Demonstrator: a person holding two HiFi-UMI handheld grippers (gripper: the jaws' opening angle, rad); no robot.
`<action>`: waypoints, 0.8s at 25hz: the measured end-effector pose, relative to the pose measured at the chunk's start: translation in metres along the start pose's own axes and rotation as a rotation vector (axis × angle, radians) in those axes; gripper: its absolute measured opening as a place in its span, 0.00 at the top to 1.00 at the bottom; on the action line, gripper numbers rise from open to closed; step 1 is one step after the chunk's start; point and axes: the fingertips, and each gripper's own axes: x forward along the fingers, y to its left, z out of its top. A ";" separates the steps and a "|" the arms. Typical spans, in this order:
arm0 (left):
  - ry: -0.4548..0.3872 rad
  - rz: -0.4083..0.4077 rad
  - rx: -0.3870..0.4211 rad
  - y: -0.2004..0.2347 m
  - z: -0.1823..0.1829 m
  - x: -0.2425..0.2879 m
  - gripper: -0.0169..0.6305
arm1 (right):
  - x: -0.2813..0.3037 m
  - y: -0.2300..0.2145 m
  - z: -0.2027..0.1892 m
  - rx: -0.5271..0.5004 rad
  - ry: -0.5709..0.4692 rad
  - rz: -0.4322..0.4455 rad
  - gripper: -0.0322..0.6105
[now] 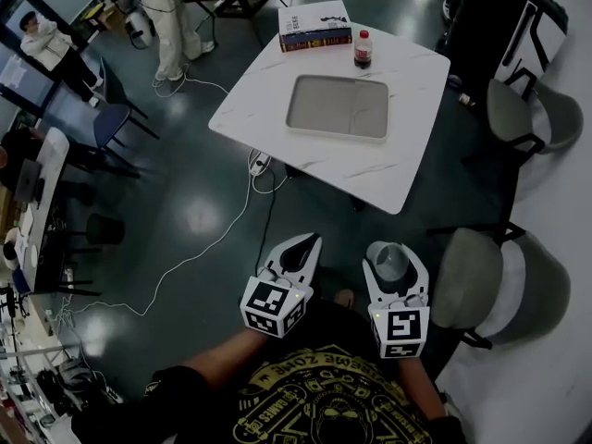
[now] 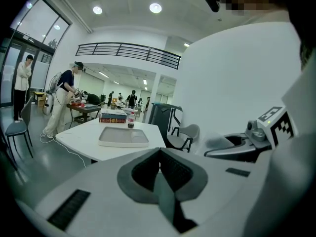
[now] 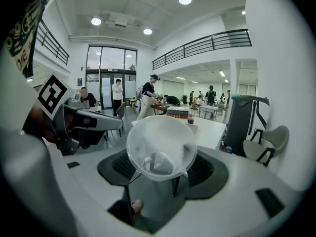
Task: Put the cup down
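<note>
A clear plastic cup (image 1: 389, 260) sits between the jaws of my right gripper (image 1: 394, 265), which is shut on it. In the right gripper view the cup (image 3: 161, 147) is tilted with its mouth toward the camera, and the dark pads (image 3: 207, 171) press its sides. My left gripper (image 1: 300, 248) hangs beside it, shut and empty; its jaws meet at a point (image 2: 158, 153). Both grippers are close to my body, above the dark floor. The white marble-look table (image 1: 259, 109) stands ahead and carries a grey tray (image 1: 338, 107).
On the table's far edge stand a dark cola bottle (image 1: 363, 50) and a boxed book (image 1: 314, 26). Grey chairs (image 1: 481, 280) (image 1: 516, 109) stand to the right. A white cable (image 1: 231, 222) lies across the floor on the left. People stand and sit at the far left.
</note>
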 end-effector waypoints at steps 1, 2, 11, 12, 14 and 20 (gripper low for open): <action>-0.001 -0.007 0.002 0.003 0.004 0.004 0.96 | 0.003 -0.002 0.003 0.000 0.003 -0.011 0.53; -0.002 -0.015 0.005 0.006 0.008 0.009 0.96 | 0.007 -0.004 0.008 -0.002 0.005 -0.022 0.53; 0.001 -0.062 0.015 0.050 0.032 0.043 0.96 | 0.052 -0.004 0.034 -0.005 0.028 -0.059 0.53; 0.000 -0.064 0.014 0.055 0.035 0.046 0.96 | 0.057 -0.004 0.038 -0.010 0.033 -0.065 0.53; -0.002 -0.071 0.013 0.065 0.038 0.051 0.96 | 0.067 -0.003 0.046 -0.020 0.054 -0.082 0.53; -0.011 -0.081 0.006 0.098 0.049 0.064 0.96 | 0.096 0.005 0.056 -0.029 0.077 -0.085 0.53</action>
